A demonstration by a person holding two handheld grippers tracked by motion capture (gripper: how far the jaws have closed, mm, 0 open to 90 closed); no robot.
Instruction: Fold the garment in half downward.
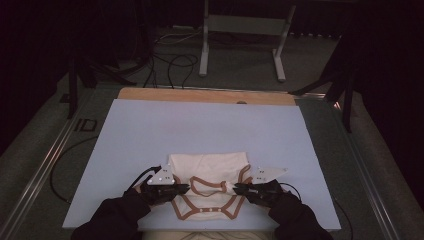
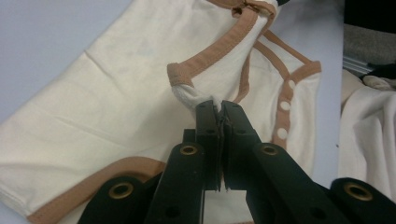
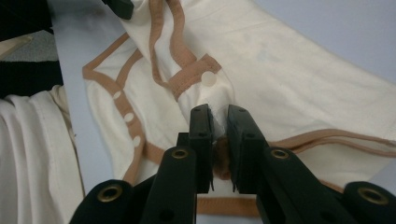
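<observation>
On the table (image 1: 150, 130), two tools, left tool (image 1: 184, 188) and right tool (image 1: 239, 188), each pinch one garment (image 1: 210, 167).

The garment (image 1: 210, 172) is cream, edged with tan-brown binding and dotted with small white snaps (image 2: 285, 106). It lies on a pale lavender-blue sheet (image 1: 200, 130) over a light wooden table (image 1: 200, 94). Both grippers, left gripper (image 1: 183, 189) and right gripper (image 1: 238, 188), are black with brass-coloured rivets.

One garment (image 1: 210, 172), two grippers, perhaps second cloth (image 2: 366, 135).

High view overhead, far; tongs views close; all share garment (image 1: 209, 172).
</observation>
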